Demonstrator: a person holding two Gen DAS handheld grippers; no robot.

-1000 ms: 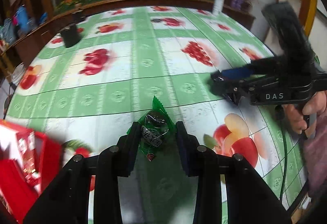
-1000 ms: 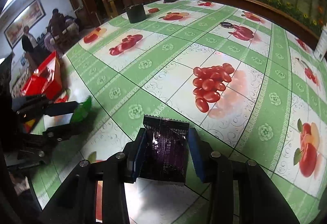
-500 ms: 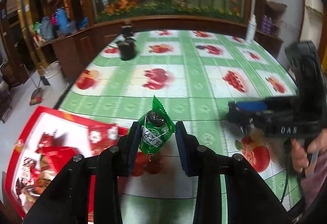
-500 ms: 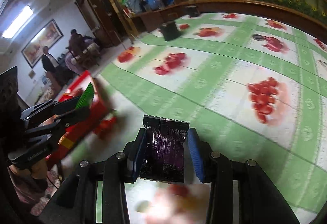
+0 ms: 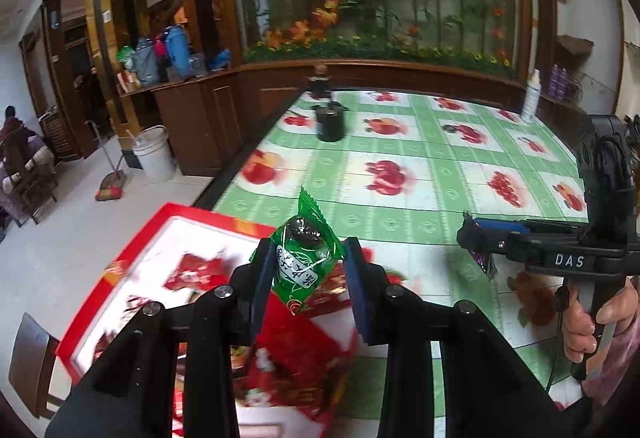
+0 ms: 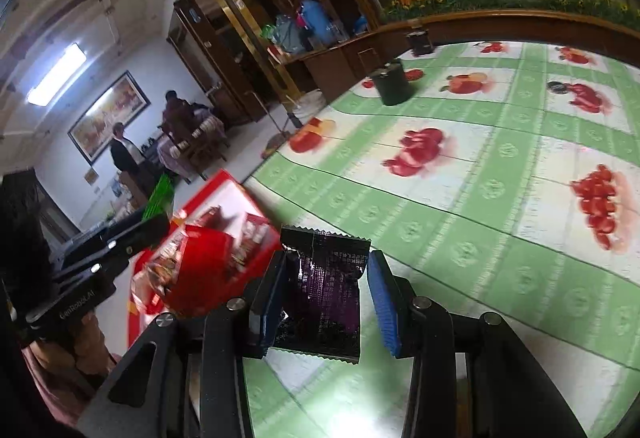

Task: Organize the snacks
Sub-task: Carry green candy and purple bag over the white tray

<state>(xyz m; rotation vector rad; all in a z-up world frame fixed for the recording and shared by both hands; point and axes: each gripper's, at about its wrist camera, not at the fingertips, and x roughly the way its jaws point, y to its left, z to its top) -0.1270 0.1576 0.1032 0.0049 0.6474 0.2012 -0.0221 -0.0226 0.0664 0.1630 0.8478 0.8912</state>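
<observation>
Left wrist view: red box (image 5: 120,270) at lower left, on the fruit-print tablecloth (image 5: 400,222). At lower centre, left gripper (image 5: 306,270) pinches a green snack packet (image 5: 304,258) above that box. At right edge, right gripper (image 6: 326,286) is hand-held; right wrist view, lower centre, shows it clamped on a dark purple snack packet (image 6: 324,290) beside the box

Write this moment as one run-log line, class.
left gripper: shut on green wrapped candy | right gripper: shut on purple foil sachet | red snack box: below candy
</observation>
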